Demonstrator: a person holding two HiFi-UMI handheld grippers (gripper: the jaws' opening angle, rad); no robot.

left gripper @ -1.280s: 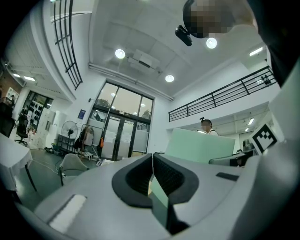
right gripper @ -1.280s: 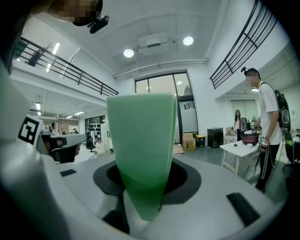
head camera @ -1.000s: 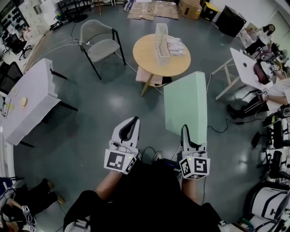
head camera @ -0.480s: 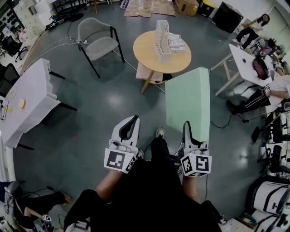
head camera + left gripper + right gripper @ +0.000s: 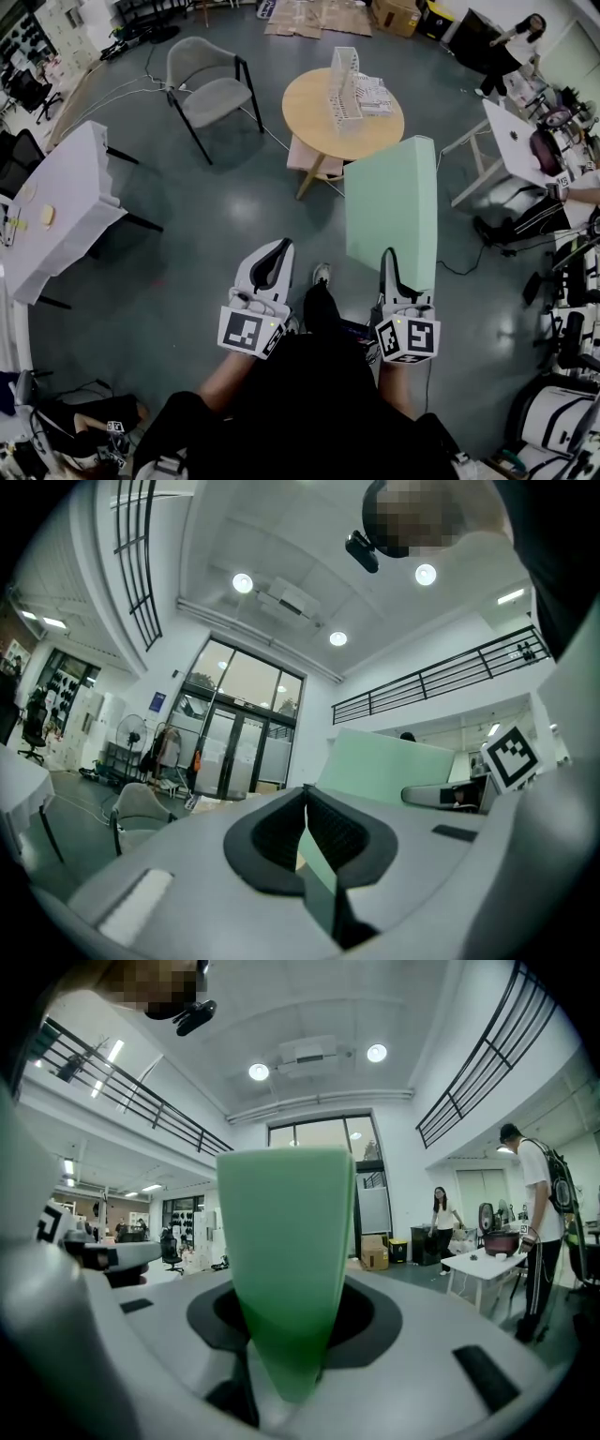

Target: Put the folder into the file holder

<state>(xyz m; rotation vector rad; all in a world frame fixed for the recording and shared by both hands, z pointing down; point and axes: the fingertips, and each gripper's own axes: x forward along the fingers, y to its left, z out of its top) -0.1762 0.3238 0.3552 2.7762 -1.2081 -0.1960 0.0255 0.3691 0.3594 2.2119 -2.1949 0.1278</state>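
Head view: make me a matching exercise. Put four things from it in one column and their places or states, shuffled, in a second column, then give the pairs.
Things
1. folder
2. file holder
3. chair
4. left claw

Places or states
A. shut, holding nothing
B. stands on the round table
C. on the floor, left of the round table in this view
D. clamped in the right claw

Pairs: 1-D, 2-B, 3-C, 4-A

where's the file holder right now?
Head view, upper centre: the file holder stands on the round table, past the green folder held in the right hand-held gripper.
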